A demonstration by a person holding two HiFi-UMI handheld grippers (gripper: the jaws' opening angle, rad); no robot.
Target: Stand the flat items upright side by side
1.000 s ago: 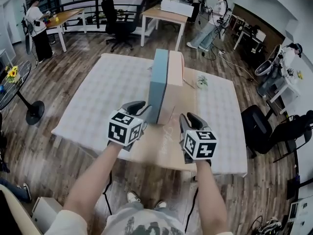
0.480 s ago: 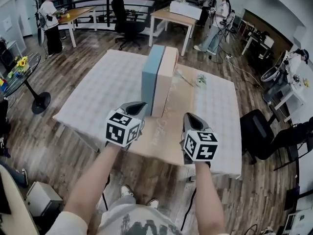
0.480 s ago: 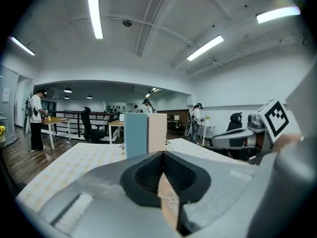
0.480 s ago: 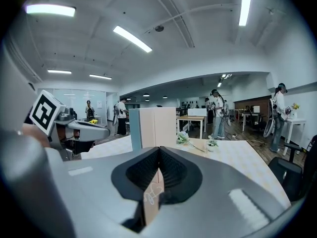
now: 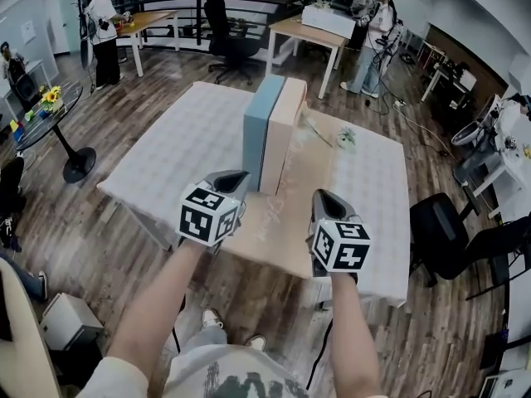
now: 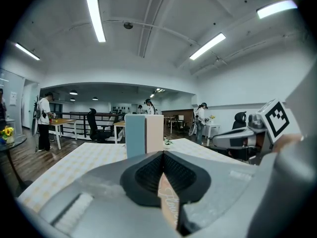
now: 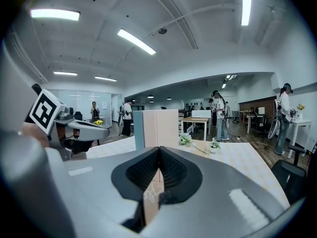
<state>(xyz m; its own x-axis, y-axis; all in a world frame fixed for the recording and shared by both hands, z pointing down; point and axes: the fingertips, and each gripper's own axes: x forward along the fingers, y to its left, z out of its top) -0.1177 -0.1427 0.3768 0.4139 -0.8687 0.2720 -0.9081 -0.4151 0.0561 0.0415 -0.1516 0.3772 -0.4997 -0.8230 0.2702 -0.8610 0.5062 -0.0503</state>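
Note:
Two flat boxes stand upright side by side on the table: a blue one on the left and a peach one touching it on the right. The left gripper view shows the blue box and the peach box ahead. My left gripper hovers near the table's front, short of the blue box, shut and empty. The right gripper hangs level with it, to the right of the boxes, also shut with nothing held. Both stay apart from the boxes.
A tan sheet with script lettering lies on the white patterned tablecloth under and before the boxes. A flower sprig lies at the back right. Chairs, desks and several people stand around the room.
Both grippers have closed their jaws and drawn back a little from the upright boxes toward the table's front edge. The boxes stay standing together.

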